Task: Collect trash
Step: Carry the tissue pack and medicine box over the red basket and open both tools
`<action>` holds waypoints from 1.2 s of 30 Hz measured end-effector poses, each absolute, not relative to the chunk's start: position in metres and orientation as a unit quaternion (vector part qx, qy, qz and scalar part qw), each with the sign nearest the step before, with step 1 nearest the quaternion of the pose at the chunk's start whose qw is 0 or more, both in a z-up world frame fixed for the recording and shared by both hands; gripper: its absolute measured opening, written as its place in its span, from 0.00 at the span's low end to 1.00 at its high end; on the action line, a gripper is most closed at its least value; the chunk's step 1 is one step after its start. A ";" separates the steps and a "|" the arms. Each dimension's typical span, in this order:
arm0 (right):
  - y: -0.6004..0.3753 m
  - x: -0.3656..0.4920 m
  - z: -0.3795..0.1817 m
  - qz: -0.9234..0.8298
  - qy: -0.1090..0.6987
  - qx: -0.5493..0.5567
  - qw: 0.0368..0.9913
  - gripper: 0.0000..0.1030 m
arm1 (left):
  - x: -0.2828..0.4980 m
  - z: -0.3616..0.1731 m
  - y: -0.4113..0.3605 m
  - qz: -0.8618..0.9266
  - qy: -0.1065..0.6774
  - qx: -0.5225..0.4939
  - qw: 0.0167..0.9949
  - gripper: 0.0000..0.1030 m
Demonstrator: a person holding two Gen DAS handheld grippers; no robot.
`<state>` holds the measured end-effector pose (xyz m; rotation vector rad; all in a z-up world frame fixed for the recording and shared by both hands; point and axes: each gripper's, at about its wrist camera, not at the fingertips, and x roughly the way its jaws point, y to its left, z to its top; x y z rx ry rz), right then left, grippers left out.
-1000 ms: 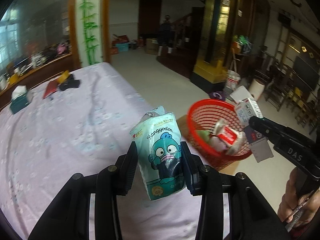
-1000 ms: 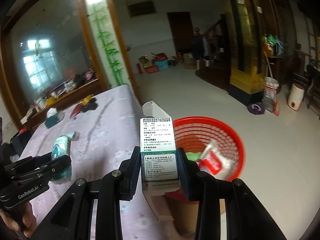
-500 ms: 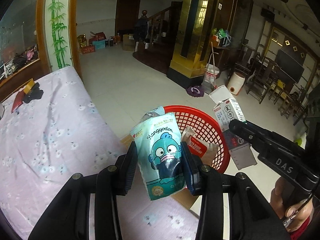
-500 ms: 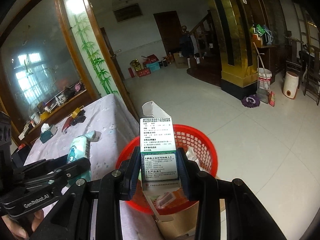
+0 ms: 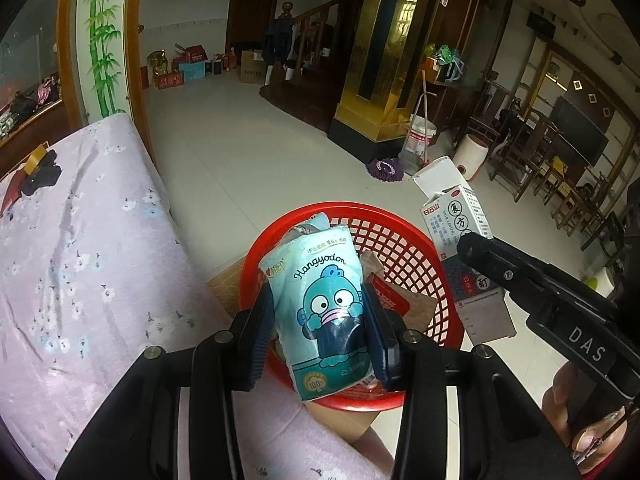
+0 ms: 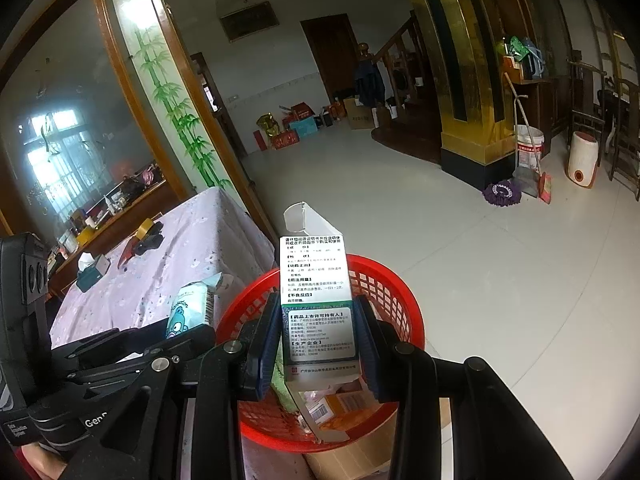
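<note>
My left gripper (image 5: 318, 320) is shut on a teal tissue pack (image 5: 322, 312) with a cartoon fish and holds it over the near rim of a red mesh basket (image 5: 404, 248). My right gripper (image 6: 318, 344) is shut on a white medicine box (image 6: 316, 300) with an open flap, held above the same basket (image 6: 396, 300). The box also shows in the left wrist view (image 5: 456, 220), at the basket's right side. The tissue pack shows in the right wrist view (image 6: 192, 308), left of the basket. Wrappers and a red packet (image 5: 388, 300) lie in the basket.
The basket stands on a cardboard box (image 6: 360, 460) beside a table with a lilac floral cloth (image 5: 80, 260). On the cloth's far end lie a tissue box (image 6: 92, 272), a tape roll (image 6: 146, 228) and dark items. Tiled floor (image 6: 480, 260) stretches beyond, with a mop and bucket by a gold pillar.
Both grippers have moved from over the table toward the basket with their items held. The tissue pack and the medicine box now hang over the basket.
</note>
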<state>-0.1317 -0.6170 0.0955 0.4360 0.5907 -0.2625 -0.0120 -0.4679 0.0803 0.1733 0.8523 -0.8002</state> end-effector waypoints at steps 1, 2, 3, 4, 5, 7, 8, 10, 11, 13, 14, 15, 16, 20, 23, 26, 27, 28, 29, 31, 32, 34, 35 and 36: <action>-0.618 -0.130 0.095 -0.128 0.289 0.212 0.925 0.38 | -0.012 0.079 -0.469 -0.377 0.402 0.082 0.830 0.39; -0.618 -0.129 0.094 -0.128 0.290 0.212 0.925 0.38 | -0.011 0.077 -0.471 -0.377 0.404 0.083 0.829 0.39; -0.619 -0.127 0.093 -0.128 0.291 0.212 0.924 0.38 | -0.012 0.076 -0.473 -0.377 0.405 0.084 0.829 0.39; -0.621 -0.125 0.092 -0.129 0.293 0.212 0.923 0.38 | -0.013 0.075 -0.474 -0.376 0.406 0.084 0.829 0.39; -0.620 -0.125 0.091 -0.129 0.294 0.212 0.923 0.38 | -0.012 0.073 -0.476 -0.376 0.408 0.084 0.828 0.39; -0.621 -0.122 0.090 -0.130 0.296 0.211 0.922 0.38 | -0.011 0.070 -0.478 -0.376 0.411 0.084 0.826 0.39; -0.621 -0.120 0.089 -0.131 0.297 0.210 0.922 0.38 | -0.011 0.068 -0.479 -0.375 0.412 0.085 0.826 0.39; -0.622 -0.118 0.088 -0.134 0.299 0.209 0.921 0.38 | -0.011 0.065 -0.481 -0.377 0.414 0.085 0.824 0.39; -0.623 -0.117 0.086 -0.135 0.301 0.208 0.921 0.38 | -0.010 0.064 -0.482 -0.377 0.415 0.086 0.823 0.39; -0.626 -0.114 0.084 -0.137 0.305 0.208 0.919 0.38 | -0.010 0.061 -0.482 -0.376 0.417 0.086 0.823 0.40; -0.626 -0.113 0.083 -0.137 0.307 0.208 0.919 0.38 | -0.010 0.061 -0.483 -0.376 0.417 0.086 0.823 0.40; -0.627 -0.111 0.081 -0.137 0.309 0.208 0.918 0.38 | -0.010 0.060 -0.483 -0.375 0.418 0.086 0.823 0.40; -0.626 -0.110 0.079 -0.137 0.311 0.206 0.918 0.38 | -0.010 0.059 -0.484 -0.374 0.419 0.086 0.823 0.40; -0.627 -0.105 0.075 -0.137 0.317 0.206 0.916 0.39 | -0.007 0.058 -0.485 -0.373 0.422 0.086 0.822 0.40; -0.630 -0.103 0.073 -0.141 0.319 0.207 0.914 0.39 | -0.007 0.056 -0.486 -0.374 0.422 0.088 0.821 0.41; -0.631 -0.102 0.072 -0.142 0.319 0.207 0.914 0.39 | -0.006 0.056 -0.486 -0.376 0.422 0.087 0.820 0.42; -0.630 -0.101 0.073 -0.143 0.320 0.205 0.914 0.39 | -0.005 0.056 -0.486 -0.376 0.421 0.087 0.821 0.43; -0.630 -0.100 0.073 -0.143 0.321 0.205 0.913 0.40 | -0.006 0.057 -0.486 -0.376 0.420 0.087 0.822 0.45; -0.630 -0.100 0.072 -0.142 0.321 0.206 0.913 0.43 | -0.006 0.057 -0.486 -0.376 0.419 0.086 0.822 0.46; -0.630 -0.101 0.073 -0.141 0.319 0.208 0.914 0.48 | -0.005 0.058 -0.485 -0.378 0.417 0.084 0.822 0.49; -0.629 -0.101 0.074 -0.142 0.319 0.207 0.914 0.49 | -0.005 0.058 -0.485 -0.378 0.416 0.084 0.823 0.50; -0.628 -0.101 0.076 -0.142 0.317 0.206 0.915 0.51 | -0.004 0.058 -0.484 -0.377 0.416 0.084 0.823 0.50; -0.627 -0.102 0.076 -0.142 0.316 0.207 0.915 0.51 | -0.004 0.059 -0.483 -0.377 0.416 0.083 0.823 0.51; -0.627 -0.103 0.077 -0.142 0.315 0.207 0.915 0.51 | -0.003 0.059 -0.483 -0.377 0.415 0.082 0.824 0.51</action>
